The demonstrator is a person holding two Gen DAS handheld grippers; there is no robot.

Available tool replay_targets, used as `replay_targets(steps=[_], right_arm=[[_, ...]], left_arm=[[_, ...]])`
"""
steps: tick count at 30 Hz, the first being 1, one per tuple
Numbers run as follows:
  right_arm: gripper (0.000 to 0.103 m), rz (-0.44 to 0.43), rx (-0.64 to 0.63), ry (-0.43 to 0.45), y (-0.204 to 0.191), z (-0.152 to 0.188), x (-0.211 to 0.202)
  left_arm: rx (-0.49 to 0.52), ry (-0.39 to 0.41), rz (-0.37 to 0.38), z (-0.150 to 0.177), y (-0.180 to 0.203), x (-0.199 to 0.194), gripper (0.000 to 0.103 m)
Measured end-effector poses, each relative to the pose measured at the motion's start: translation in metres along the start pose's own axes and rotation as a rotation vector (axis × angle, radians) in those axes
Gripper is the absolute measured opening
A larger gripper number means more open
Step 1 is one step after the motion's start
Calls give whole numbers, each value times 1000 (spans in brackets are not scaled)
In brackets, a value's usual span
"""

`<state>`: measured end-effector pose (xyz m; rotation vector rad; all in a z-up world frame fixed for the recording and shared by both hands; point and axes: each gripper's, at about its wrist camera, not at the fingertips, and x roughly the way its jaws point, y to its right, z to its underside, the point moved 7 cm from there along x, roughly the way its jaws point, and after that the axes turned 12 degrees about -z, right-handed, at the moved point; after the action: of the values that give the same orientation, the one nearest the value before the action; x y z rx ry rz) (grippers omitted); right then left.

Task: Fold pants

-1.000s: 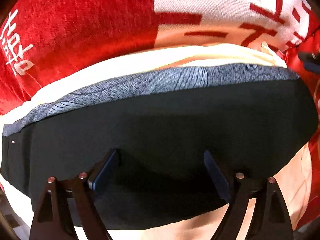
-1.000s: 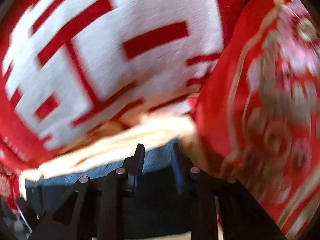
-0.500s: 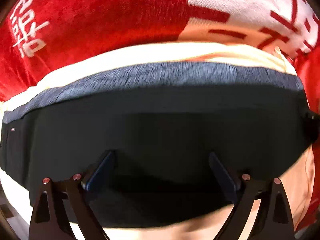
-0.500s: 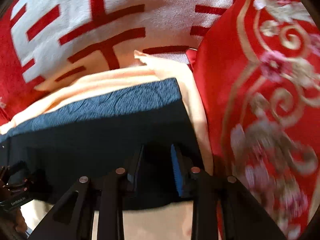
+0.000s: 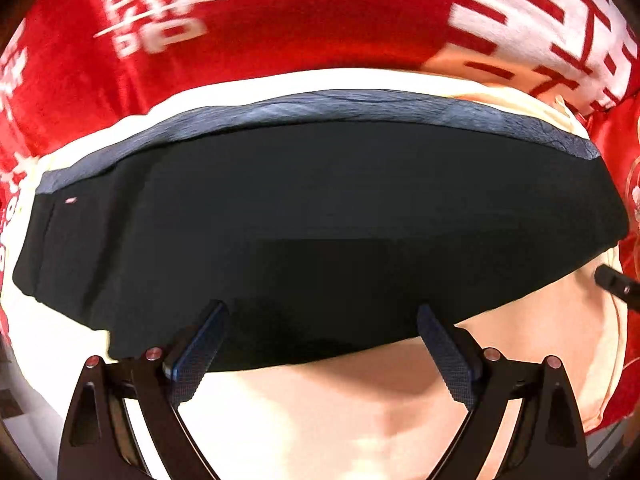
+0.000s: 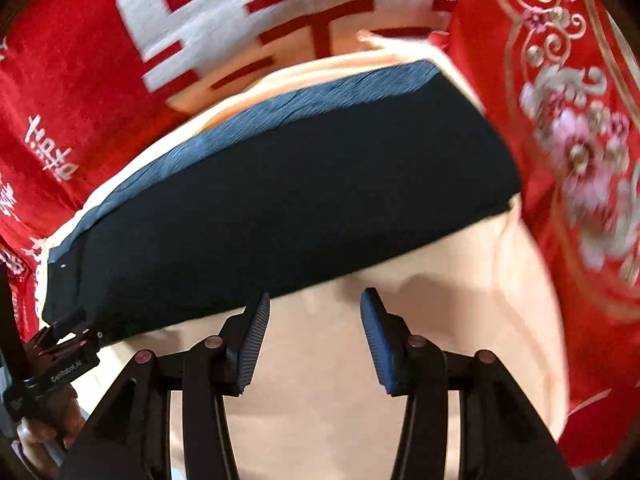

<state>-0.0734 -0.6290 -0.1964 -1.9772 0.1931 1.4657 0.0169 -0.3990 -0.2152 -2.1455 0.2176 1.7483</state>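
Both tongs stood spread and pinched nothing: the left gripper (image 5: 322, 330) had its fingers wide apart with their tips over the near edge of the pants (image 5: 320, 216), while the right gripper (image 6: 314, 322) hovered, jaws parted, just off that same near edge, over bare sheet.

Taking the pants as the landmark, the largest thing around them was the red blanket (image 5: 280, 20) with white characters, which lay beyond their far edge. A red embroidered cushion (image 6: 580, 140) sat just beside their right end. Under the pants, and showing on every side of them, lay a pale peach sheet (image 6: 400, 380).

The pants themselves lay as a compact dark rectangle, flat on the sheet, with a grey-blue patterned band (image 5: 340, 110) running along the far edge. A tiny pale tag (image 5: 70, 200) showed near their left end.

Judged from this, the folding looked finished or nearly so: edges lined up, no loose leg trailing, neither tool gripping cloth. What might have remained was one more halving or a final smoothing; whether that was wanted could not be told.
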Motion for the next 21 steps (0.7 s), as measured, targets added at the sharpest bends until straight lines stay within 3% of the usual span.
replay_targets(steps=[6, 9, 14, 17, 21], right_arm=[[51, -57, 28, 1, -60, 31, 17], [51, -169, 50, -32, -101, 49, 37], [51, -424, 78, -140, -200, 99, 81], [51, -480, 66, -181, -243, 119, 111], [51, -517, 92, -195, -268, 130, 137]], left_arm=[[-26, 6, 8, 13, -69, 4, 96], [-33, 18, -6, 26, -112, 7, 96], [-62, 68, -60, 3, -209, 31, 96], [-86, 82, -127, -10, -264, 51, 96], [-123, 63, -160, -23, -319, 92, 96]])
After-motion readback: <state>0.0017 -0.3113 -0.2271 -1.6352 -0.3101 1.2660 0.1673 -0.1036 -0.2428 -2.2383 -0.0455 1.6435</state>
